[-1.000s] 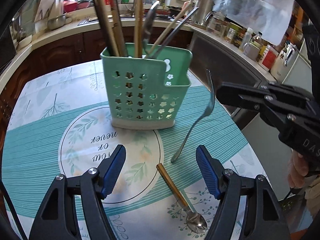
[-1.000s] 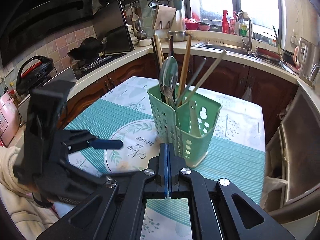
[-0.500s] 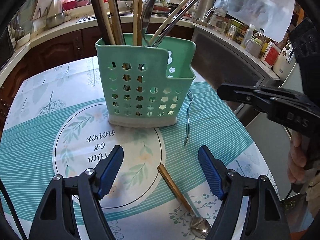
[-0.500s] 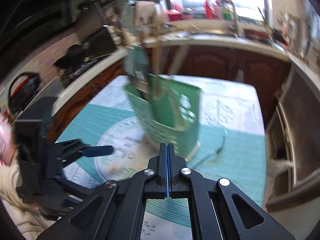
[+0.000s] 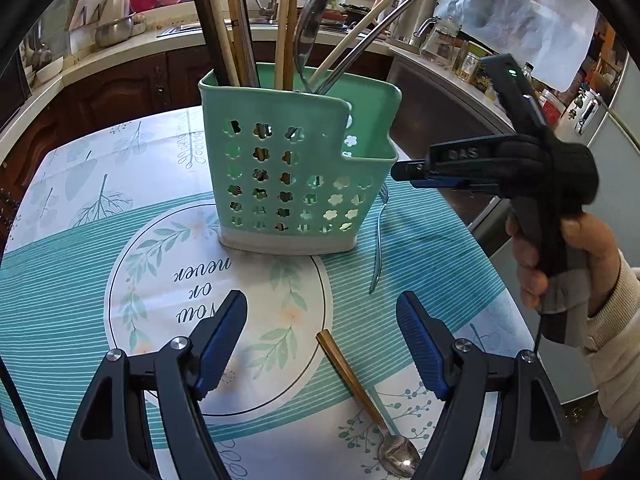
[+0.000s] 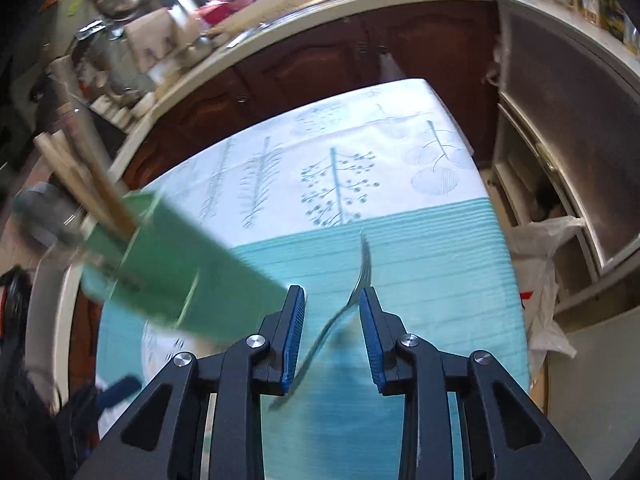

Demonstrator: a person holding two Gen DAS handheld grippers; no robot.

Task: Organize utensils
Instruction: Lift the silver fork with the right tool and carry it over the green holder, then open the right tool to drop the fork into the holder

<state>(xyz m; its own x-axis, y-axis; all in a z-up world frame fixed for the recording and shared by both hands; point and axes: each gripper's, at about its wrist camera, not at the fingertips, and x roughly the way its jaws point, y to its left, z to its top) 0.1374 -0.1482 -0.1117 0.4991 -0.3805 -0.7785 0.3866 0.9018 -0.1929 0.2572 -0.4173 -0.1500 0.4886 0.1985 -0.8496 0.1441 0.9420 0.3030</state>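
Note:
A green perforated caddy [image 5: 296, 184] stands mid-table with chopsticks, a ladle and other utensils upright in it. A steel fork [image 5: 378, 240] lies flat on the cloth just right of the caddy. A gold-handled spoon [image 5: 352, 380] lies near the front edge. My left gripper [image 5: 320, 316] hovers open over the spoon's handle end, holding nothing. My right gripper [image 6: 331, 298] points down at the fork [image 6: 362, 264]; its jaws are opening, the fork shows between them on the cloth, and the pads do not touch it. The caddy [image 6: 180, 280] is blurred at the left of that view.
The table wears a teal and white printed cloth [image 5: 80, 264]. Its right edge [image 6: 504, 240] drops to a steel cabinet and a plastic bag. A person's hand [image 5: 560, 264] holds the right gripper's handle. Kitchen counters with pots surround the table.
The fork went from tilted up in the air to lying flat beside the caddy. The right gripper swung down over it, rolled, and its shut jaws parted. The left gripper barely moved.

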